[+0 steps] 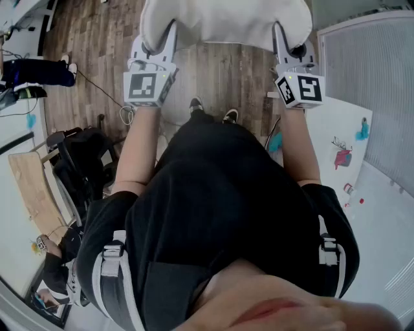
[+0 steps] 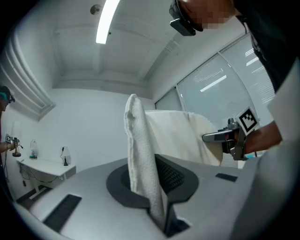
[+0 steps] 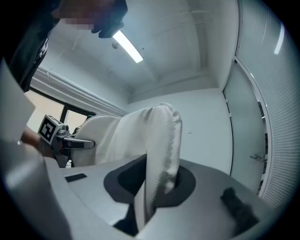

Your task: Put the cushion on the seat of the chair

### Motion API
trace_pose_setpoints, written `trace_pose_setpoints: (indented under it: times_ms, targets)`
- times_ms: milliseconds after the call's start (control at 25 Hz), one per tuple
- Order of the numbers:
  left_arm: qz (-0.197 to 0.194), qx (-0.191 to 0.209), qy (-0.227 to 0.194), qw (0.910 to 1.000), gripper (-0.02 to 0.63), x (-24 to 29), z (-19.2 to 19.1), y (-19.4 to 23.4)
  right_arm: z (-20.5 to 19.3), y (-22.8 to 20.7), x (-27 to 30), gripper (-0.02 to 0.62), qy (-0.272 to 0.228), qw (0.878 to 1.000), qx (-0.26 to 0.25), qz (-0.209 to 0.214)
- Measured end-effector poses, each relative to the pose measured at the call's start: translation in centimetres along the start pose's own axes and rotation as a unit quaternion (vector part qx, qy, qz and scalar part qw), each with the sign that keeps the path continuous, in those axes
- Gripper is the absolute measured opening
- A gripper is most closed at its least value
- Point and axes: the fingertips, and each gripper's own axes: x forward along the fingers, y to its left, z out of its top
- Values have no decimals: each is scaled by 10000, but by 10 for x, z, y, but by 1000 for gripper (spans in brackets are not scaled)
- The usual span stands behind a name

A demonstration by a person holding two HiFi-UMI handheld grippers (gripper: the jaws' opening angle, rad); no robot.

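Wooden floor (image 1: 97, 58) lay below the white cushion (image 1: 226, 19). Left tongs (image 1: 167, 35) and right tongs (image 1: 279, 35) were each clamped on a cushion edge; both cubes (image 1: 143, 87) showed black-and-white square markers.

Left gripper (image 1: 155, 42), right gripper (image 1: 289, 44); both clamped
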Motion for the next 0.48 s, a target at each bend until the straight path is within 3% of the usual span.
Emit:
trace_pose_setpoints:
  times_ms: [480]
  targets:
    - [52,8,13,10000,54,2,-1,3,-8,2,5,58,25,9998,177,51]
